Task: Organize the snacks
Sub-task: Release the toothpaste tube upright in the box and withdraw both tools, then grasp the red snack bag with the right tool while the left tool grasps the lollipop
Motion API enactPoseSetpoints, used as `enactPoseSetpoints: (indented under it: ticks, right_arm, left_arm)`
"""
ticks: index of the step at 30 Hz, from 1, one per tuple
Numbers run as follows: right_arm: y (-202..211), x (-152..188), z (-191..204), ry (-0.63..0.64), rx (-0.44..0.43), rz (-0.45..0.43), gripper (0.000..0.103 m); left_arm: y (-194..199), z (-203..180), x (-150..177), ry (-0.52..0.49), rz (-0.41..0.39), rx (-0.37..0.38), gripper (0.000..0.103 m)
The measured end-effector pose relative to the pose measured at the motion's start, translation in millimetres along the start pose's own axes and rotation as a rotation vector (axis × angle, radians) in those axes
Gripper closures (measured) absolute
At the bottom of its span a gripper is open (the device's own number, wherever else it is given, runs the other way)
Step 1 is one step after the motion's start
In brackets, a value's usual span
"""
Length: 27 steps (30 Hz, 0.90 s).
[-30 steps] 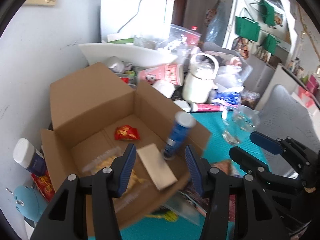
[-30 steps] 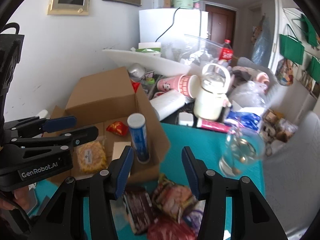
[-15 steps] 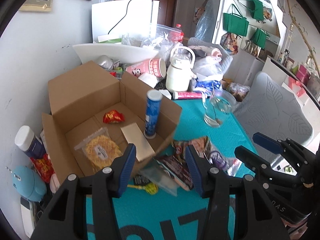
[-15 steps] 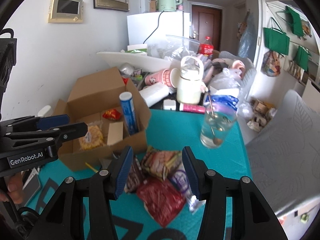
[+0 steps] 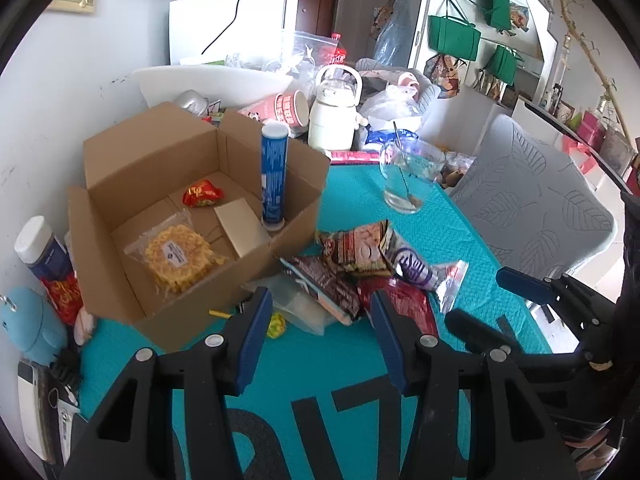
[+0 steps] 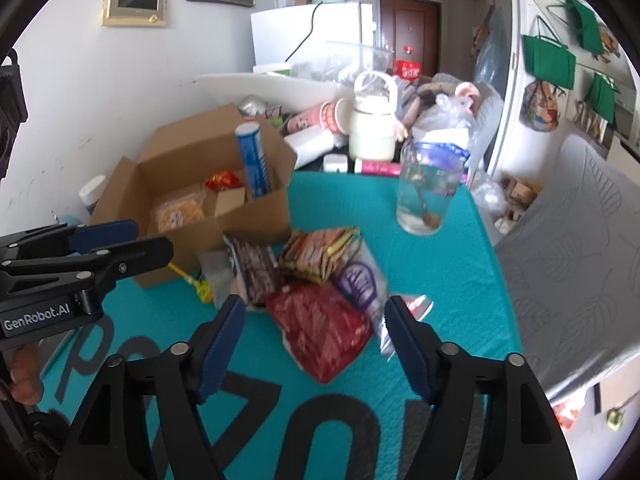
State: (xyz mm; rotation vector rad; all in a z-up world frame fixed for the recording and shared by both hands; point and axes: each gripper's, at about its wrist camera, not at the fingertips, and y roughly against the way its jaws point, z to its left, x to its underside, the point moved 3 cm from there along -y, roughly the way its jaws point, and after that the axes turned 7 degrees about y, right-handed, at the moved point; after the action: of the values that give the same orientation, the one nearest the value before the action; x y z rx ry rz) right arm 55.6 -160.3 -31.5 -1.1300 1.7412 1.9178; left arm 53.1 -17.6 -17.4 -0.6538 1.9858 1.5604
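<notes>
The jaws of both tools stand spread wide and hold nothing. The right gripper [image 6: 314, 330] hangs above the teal surface [image 6: 440, 280] with a dark red crinkled foil snack packet [image 6: 320, 328] framed between its blue-padded fingers [image 6: 218, 340], which suggests that packet is the likeliest next pick. The left gripper [image 5: 318, 328] hovers over the near edge of the same heap, its opening lined up on a brown-printed flat snack packet [image 5: 328, 288].

Taking the open brown cardboard box [image 5: 120, 184] as the landmark: the loose pile lies just beside its right-hand wall, apart from the red packet's nearer end. In the pile are the brown packet, a red-and-orange noodle-style packet [image 5: 360, 248], a purple-and-white wrapped bag [image 5: 414, 270] and a clear plastic bag [image 5: 300, 308]; they overlap, so lifting one will probably drag its neighbours. A small yellow wrapped sweet [image 5: 276, 325] lies at the box's front corner.

Inside the box, a tall blue cylindrical tube with a white cap [image 5: 274, 176] stands upright against the right wall, probably leaning there for support. Next to it lie a small tan carton [image 5: 240, 226], a clear bag of yellow crisps [image 5: 180, 254] flat on the floor, and a small red foil sachet [image 5: 202, 194] toward the back. Plenty of floor is free, so the sorting looks partly done.

Beyond the box to the right, a clear glass tumbler holding a spoon [image 5: 408, 184] stands well apart from the pile, a tipping risk only for a wide swing.
</notes>
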Motion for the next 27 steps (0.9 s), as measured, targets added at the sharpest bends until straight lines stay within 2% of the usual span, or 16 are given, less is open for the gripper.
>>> enactPoseSetpoints:
  ticks: [6, 12, 17, 20, 27]
  right_arm:
    - [-12, 21, 7, 0.023, -0.019, 0.036, 0.016]
    - [-38, 34, 14, 0.045, -0.029, 0.098, 0.015]
    - [-56, 39, 15, 0.075, 0.004, 0.104, 0.015]
    - [-70, 40, 12, 0.065, -0.007, 0.131, 0.015]
    - [-98, 40, 3, 0.071, 0.053, 0.183, 0.015]
  left_arm:
    - [-9, 9, 16, 0.009, 0.013, -0.016, 0.053]
    - [-27, 24, 28, 0.033, 0.049, -0.040, 0.053]
    - [-42, 37, 37, 0.054, 0.079, -0.055, 0.053]
    - [-49, 44, 38, 0.067, 0.082, -0.066, 0.053]
    - [-66, 56, 38, 0.088, 0.099, -0.069, 0.053]
